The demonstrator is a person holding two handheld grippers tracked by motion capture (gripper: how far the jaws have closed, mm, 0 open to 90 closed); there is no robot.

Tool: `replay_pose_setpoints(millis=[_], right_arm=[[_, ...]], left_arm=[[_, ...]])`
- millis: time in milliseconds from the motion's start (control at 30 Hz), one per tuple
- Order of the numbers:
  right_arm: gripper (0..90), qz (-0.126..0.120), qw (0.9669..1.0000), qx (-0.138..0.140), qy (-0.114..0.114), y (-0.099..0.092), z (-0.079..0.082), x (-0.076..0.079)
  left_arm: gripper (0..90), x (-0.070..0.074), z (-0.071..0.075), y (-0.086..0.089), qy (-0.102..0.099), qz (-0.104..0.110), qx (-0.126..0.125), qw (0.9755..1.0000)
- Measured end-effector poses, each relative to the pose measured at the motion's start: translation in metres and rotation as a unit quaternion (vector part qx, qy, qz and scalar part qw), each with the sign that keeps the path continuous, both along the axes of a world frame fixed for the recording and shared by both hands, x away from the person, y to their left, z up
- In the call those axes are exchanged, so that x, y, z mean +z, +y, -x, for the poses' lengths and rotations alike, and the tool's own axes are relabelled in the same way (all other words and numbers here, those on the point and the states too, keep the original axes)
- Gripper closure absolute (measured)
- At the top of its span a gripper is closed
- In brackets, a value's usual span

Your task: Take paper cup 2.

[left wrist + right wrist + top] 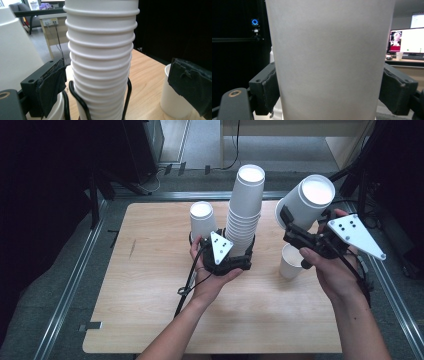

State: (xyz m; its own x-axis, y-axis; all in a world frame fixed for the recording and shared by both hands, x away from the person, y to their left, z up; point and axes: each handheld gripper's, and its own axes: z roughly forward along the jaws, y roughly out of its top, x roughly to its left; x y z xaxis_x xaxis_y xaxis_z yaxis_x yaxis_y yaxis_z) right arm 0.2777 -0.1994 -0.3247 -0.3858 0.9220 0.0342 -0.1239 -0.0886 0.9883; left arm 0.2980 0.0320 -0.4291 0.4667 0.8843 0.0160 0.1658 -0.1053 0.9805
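— Room near the left gripper [226, 251]? 
— Little: tall stack of paper cups [244, 212] between the jaws, single cup [202, 220] just beside. 
— And right? 
— Upright cup [291, 261] under the held cup [309, 200]; bare table [150, 295] in front — open.

The left gripper [235, 251] sits low with its jaws wide apart. The right gripper [292, 227] (held up higher) has its jaws squeezed in tight.

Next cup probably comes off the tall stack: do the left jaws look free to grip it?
Probably yes: the left gripper is open, its jaws either side of the stack with nothing between.
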Motion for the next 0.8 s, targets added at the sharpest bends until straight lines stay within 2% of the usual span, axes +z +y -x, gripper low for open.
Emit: replay_pose_setpoints(millis=[100,200,300,367,500,600,700,800], right_arm=[[15.6,0.007,1.0000,0.001,-0.005,0.001,0.005,-0.010],[15.6,0.007,1.0000,0.004,-0.002,0.001,0.011,-0.018],[15.6,0.018,0.9998,0.006,0.000,0.001,0.018,-0.028],[15.6,0.035,0.9993,0.012,0.006,0.003,0.023,-0.037],[15.6,0.048,0.9985,0.024,0.008,0.007,0.031,-0.052],[15.7,0.054,0.9979,0.032,0.019,0.012,0.036,-0.062],[15.7,0.073,0.9966,0.032,0.021,0.015,0.039,-0.072],[15.6,0.070,0.9964,0.036,0.030,0.017,0.041,-0.082]], left_arm=[[2.1,0.000,0.008,0.005,0.001,0.003,-0.001,1.0000],[2.1,-0.001,0.016,0.010,0.000,-0.002,0.002,1.0000],[2.1,-0.002,0.023,0.015,0.005,0.003,0.002,1.0000],[2.1,-0.003,0.028,0.018,0.008,0.006,-0.001,1.0000],[2.1,-0.005,0.038,0.023,0.010,0.005,-0.006,0.9999],[2.1,-0.006,0.046,0.025,0.016,0.012,-0.012,0.9997],[2.1,-0.006,0.052,0.027,0.018,0.014,-0.014,0.9997],[2.1,-0.007,0.057,0.030,0.021,0.017,-0.018,0.9995]])
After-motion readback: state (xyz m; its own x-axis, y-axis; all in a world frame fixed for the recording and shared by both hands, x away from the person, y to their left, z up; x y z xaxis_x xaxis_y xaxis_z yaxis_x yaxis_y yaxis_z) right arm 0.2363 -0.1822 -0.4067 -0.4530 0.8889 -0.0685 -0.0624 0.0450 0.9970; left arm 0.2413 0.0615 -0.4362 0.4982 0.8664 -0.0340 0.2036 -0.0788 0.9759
